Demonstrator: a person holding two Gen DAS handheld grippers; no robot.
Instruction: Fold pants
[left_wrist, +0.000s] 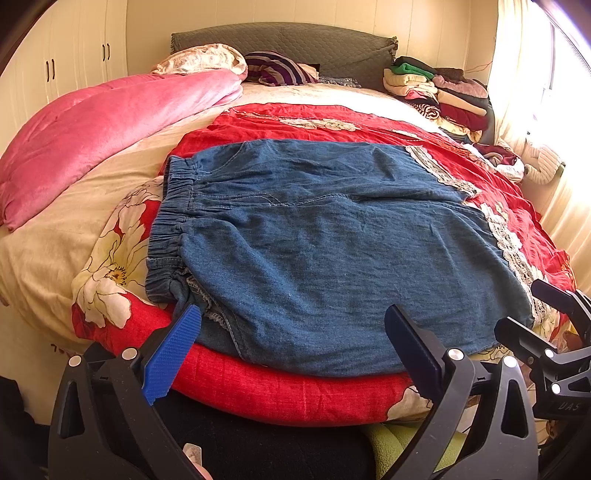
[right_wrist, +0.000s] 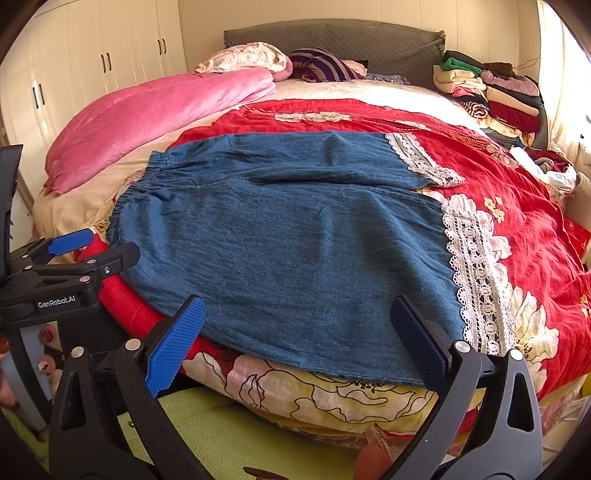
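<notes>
Blue denim pants (left_wrist: 314, 236) with an elastic waistband on the left and white lace leg hems (right_wrist: 476, 273) on the right lie flat on a red floral quilt (left_wrist: 295, 395). They also show in the right wrist view (right_wrist: 295, 236). My left gripper (left_wrist: 291, 343) is open and empty, over the near edge of the pants by the waistband end. My right gripper (right_wrist: 295, 332) is open and empty, over the near edge toward the lace hem. The right gripper shows at the right edge of the left wrist view (left_wrist: 554, 325), and the left gripper shows at the left of the right wrist view (right_wrist: 85, 251).
A pink blanket (left_wrist: 110, 125) lies at the left of the bed. A stack of folded clothes (left_wrist: 439, 88) sits at the far right by the grey headboard (left_wrist: 295, 40). Pillows (right_wrist: 255, 55) lie at the head. White wardrobes (right_wrist: 92, 55) stand on the left.
</notes>
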